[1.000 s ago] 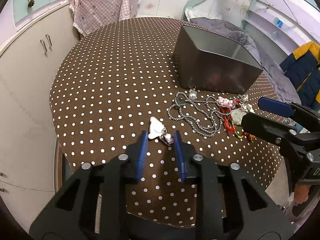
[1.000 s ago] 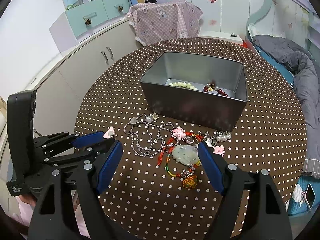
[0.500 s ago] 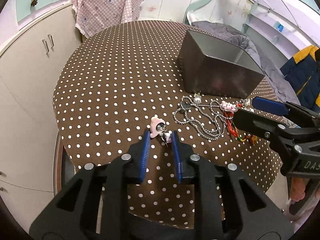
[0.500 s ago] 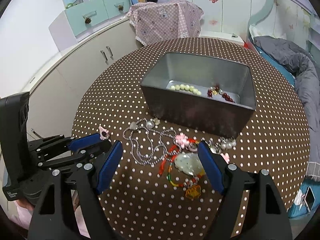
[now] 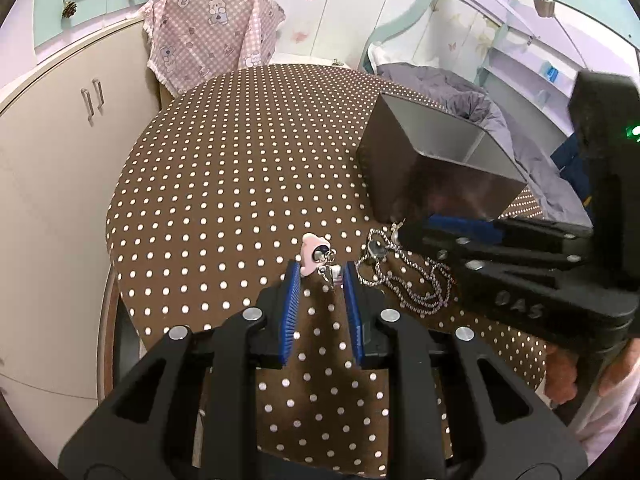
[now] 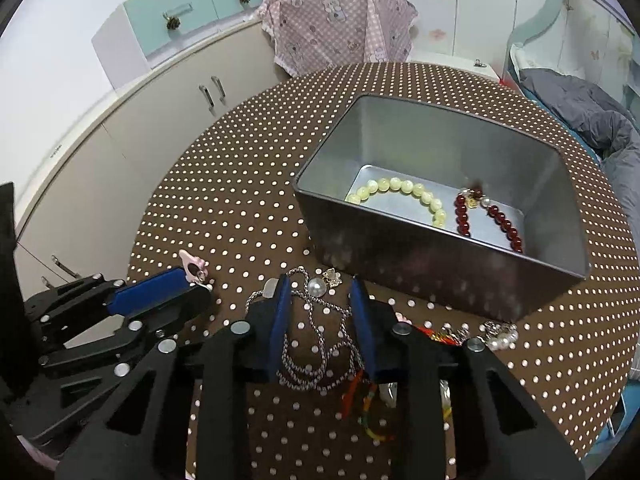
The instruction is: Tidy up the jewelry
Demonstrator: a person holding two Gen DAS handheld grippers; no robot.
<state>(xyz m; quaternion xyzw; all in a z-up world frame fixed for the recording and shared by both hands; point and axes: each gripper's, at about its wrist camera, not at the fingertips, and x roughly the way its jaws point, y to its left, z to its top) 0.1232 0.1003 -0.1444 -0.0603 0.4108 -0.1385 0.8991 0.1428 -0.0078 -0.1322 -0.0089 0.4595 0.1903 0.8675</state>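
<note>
Left gripper (image 5: 319, 280): the jaws have closed in from their wider setting a second ago and now pinch the pink charm (image 5: 312, 252) by its small metal clasp; the charm stands up past the blue pads instead of lying flat on the counter (image 5: 224, 184).
Right gripper (image 6: 320, 300): it has narrowed and dropped over the silver chain (image 6: 316, 340); the jaws straddle the chain near its pearl (image 6: 315, 288) with a gap on each side, not yet gripping.
Metal tin (image 6: 452, 216): open-topped, just beyond the chain, already holding a pale green bead bracelet (image 6: 400, 192) and a dark red bead bracelet (image 6: 484, 220).
Left on the counter: the chain, a red-and-green cord piece (image 6: 360, 400) and a pearl cluster (image 6: 500, 334), all close to the tin's near wall.
Meaning for the task: the charm looks ready to carry to the tin; the chain is probably next, and as a loose tangle it may drag the cord piece along.
</note>
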